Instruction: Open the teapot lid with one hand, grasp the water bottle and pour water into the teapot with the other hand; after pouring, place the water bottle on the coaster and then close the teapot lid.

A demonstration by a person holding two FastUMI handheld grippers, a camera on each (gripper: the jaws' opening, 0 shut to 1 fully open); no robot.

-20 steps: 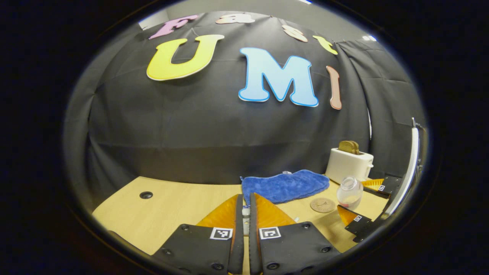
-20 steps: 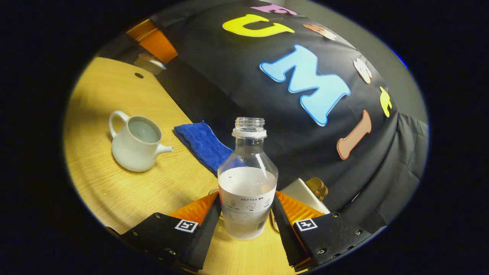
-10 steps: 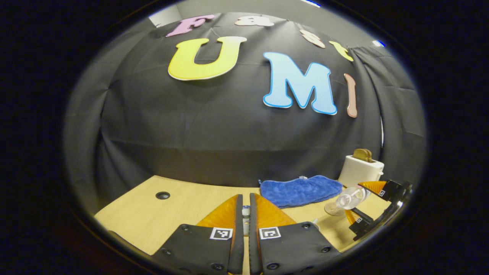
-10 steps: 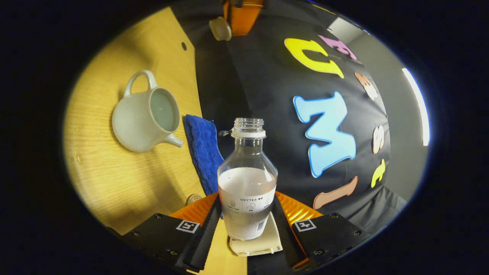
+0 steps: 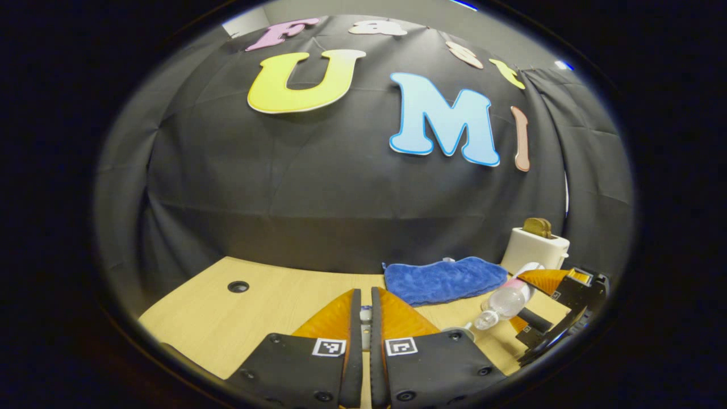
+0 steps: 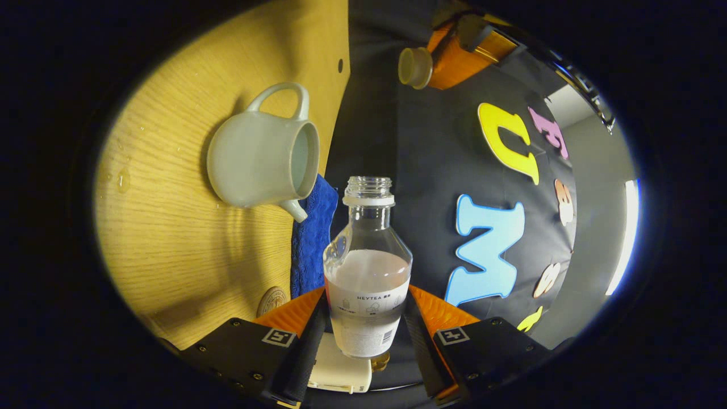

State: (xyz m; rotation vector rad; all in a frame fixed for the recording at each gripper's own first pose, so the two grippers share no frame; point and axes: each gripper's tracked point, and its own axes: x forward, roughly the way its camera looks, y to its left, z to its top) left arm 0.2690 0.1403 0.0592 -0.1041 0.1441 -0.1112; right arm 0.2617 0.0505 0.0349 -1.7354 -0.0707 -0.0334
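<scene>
My right gripper [image 6: 367, 304] is shut on the clear water bottle [image 6: 367, 272], which has no cap and is about half full. The view is rolled hard to one side, and the water leans toward the bottle's shoulder. The white teapot [image 6: 258, 156] stands open on the wooden table [image 6: 170, 238], its spout beside the bottle neck. My left gripper [image 5: 366, 301] is shut on the teapot lid [image 6: 413, 67], held up off the table. In the left gripper view the tilted bottle [image 5: 505, 300] points its mouth down-left, held by the right gripper [image 5: 548, 307].
A blue cloth [image 5: 446, 278] lies at the back of the table, with a white toaster [image 5: 535, 250] to its right. The round coaster [image 6: 274, 300] sits near the cloth [image 6: 311, 238]. Water drops [image 6: 122, 180] lie on the wood. A cable hole [image 5: 238, 286] is at the far left.
The right gripper has rolled further over, tipping the bottle from upright to steeply tilted, with its mouth nearer the teapot. The left gripper has kept hold of the lid and barely moved.
</scene>
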